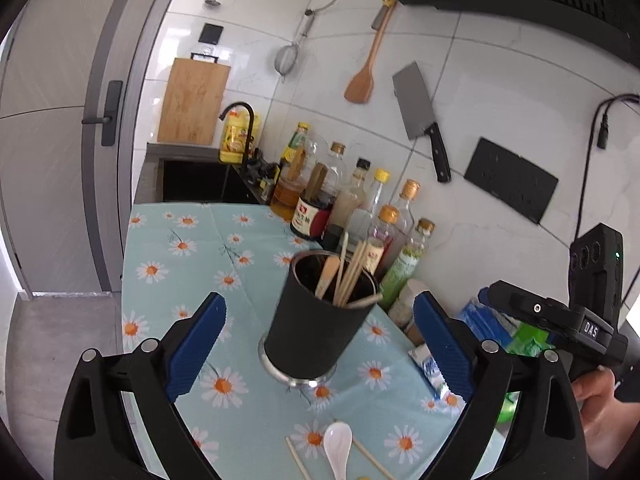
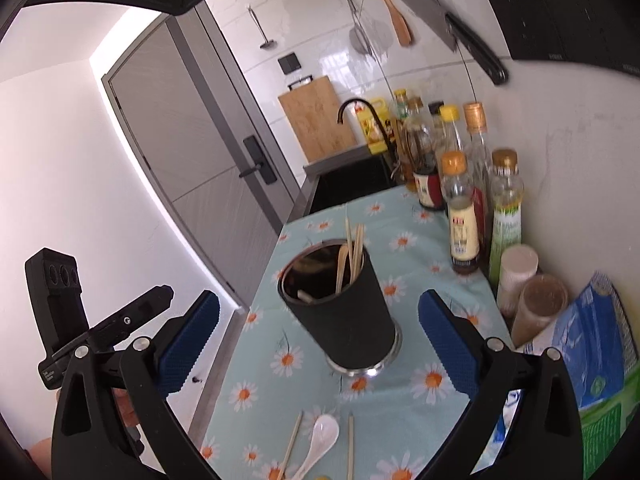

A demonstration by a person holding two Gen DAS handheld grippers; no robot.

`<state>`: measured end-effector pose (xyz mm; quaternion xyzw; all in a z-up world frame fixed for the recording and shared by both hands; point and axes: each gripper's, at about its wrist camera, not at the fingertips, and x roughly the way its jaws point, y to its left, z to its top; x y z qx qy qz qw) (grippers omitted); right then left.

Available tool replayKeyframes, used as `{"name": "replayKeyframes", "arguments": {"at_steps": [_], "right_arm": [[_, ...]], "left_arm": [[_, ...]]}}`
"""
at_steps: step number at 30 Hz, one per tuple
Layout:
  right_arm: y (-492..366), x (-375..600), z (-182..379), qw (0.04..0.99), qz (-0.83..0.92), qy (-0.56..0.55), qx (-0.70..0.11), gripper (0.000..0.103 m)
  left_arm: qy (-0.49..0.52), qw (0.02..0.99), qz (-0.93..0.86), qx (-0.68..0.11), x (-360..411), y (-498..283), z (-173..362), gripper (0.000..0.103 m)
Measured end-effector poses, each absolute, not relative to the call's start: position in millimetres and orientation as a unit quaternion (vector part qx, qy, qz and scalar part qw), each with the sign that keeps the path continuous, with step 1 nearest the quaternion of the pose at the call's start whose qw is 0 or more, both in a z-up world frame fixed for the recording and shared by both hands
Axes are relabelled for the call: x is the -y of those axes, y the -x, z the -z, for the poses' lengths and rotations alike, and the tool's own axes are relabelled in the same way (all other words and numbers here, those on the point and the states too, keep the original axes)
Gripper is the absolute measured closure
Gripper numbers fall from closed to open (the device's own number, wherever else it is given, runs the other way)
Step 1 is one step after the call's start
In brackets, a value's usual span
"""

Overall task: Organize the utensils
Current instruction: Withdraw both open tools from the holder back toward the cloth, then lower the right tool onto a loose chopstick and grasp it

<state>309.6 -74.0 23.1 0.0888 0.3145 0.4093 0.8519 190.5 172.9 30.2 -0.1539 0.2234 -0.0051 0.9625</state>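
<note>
In the left wrist view, the left gripper (image 1: 320, 344) is spread wide, its pads clear of the black utensil holder (image 1: 316, 328) at centre, which is filled with chopsticks (image 1: 352, 272). "DAS" is read on the right gripper's body (image 1: 591, 330) at 3 o'clock. A white spoon (image 1: 338, 450) lies at 6 o'clock.

In the right wrist view, the right gripper (image 2: 320, 344) is likewise spread, nothing pinched. Bottles (image 2: 464, 216) are lined up at 2 o'clock; their labels cannot be read.

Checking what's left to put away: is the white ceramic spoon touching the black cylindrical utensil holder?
Apart. The right wrist view shows flowered cloth between the white ceramic spoon and the black cylindrical utensil holder.
</note>
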Motion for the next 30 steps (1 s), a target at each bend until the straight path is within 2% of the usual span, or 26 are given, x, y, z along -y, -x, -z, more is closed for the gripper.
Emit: {"name": "replayKeyframes", "arguments": {"at_steps": [6,17,30], "right_arm": [[-294.0,80.5,-2.7,0.838,-0.415,-0.064,-0.349,0.004],[-296.8,81.9,42.9,0.779,-0.407,-0.066,-0.473,0.004],[-299.9,48.2,85.8,0.704,-0.391,-0.007,-0.593,0.006]], "left_arm": [[0.155,0.954,0.004,-0.256,-169.9,-168.2,-11.6,0.007],[0.168,0.926,0.000,-0.337,-162.2,-144.0,36.1,0.007],[0.203,0.877,0.002,-0.437,-152.6,-138.7,76.7,0.007]]}}
